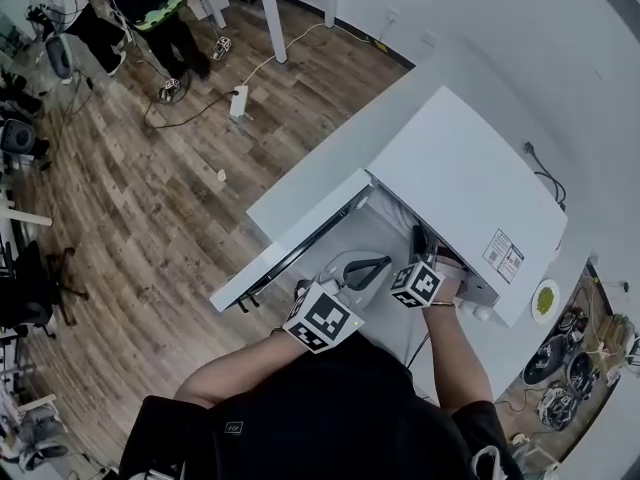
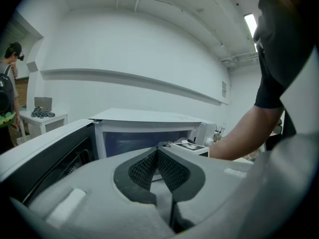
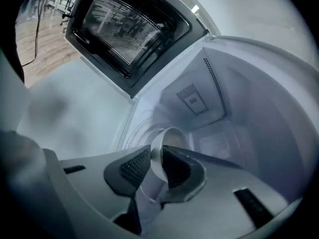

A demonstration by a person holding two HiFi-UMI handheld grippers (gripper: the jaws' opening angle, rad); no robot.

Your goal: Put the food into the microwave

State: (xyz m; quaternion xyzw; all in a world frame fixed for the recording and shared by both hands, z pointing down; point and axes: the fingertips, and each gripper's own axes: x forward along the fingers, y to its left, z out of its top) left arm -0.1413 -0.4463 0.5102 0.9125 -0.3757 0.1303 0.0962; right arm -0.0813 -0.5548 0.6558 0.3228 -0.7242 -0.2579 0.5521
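The white microwave (image 1: 460, 198) stands on a white counter with its door (image 1: 290, 238) swung wide open to the left. My right gripper (image 3: 155, 164) reaches into the cavity and is shut on the rim of a white bowl (image 3: 172, 137), which hangs just over the glass turntable (image 3: 135, 131). What the bowl contains is hidden. In the head view only the right gripper's marker cube (image 1: 415, 285) shows at the cavity mouth. My left gripper (image 2: 157, 152) is shut with nothing in it, held in front of the microwave (image 2: 149, 128) beside the open door (image 2: 45, 153).
A small plate with green food (image 1: 545, 299) lies on the surface right of the microwave, with several dark items past it. A person (image 1: 150, 8) stands far off on the wood floor among cables and a power strip (image 1: 238, 101). A small white table (image 2: 42, 117) is at the wall.
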